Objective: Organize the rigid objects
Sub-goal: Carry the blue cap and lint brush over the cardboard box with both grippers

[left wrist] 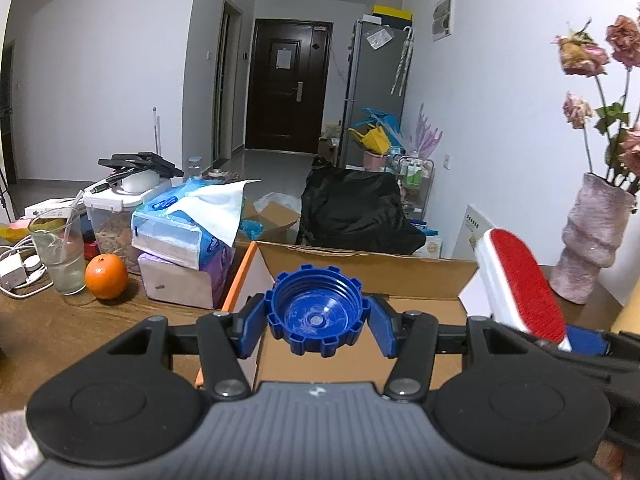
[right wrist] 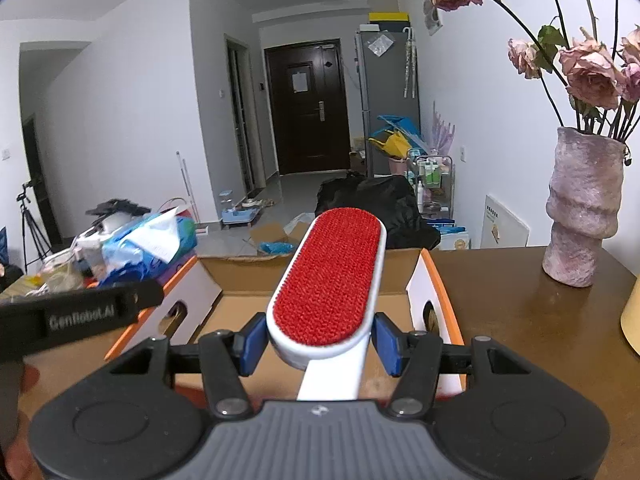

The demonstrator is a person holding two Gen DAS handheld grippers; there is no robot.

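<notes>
A blue bottle cap (left wrist: 317, 313), ridged and turned open side toward the camera, is gripped between the blue fingers (left wrist: 251, 330) of the left gripper (left wrist: 316, 330) and held above the near edge of an open cardboard box (left wrist: 400, 268) on a wooden desk (left wrist: 60, 320). To its right, a lint brush (right wrist: 328, 280) with a red pad and white body is clamped by its neck in the right gripper (right wrist: 320, 344), its head tilted up and away over the same box; the white handle is seen running back toward the camera. The box, trimmed in orange, is set in the middle of the desk with its flaps raised. At far left on the desk, an orange (left wrist: 106, 276), a drinking glass (left wrist: 60, 252) with a straw, tissue packs (left wrist: 188, 224) and a lidded food container (left wrist: 112, 216) are crowded together. At far right, a pink textured vase (right wrist: 584, 204) of dried roses (right wrist: 592, 72) is stood well apart from the box. A dark door (left wrist: 288, 84) is seen down the hallway beyond.
</notes>
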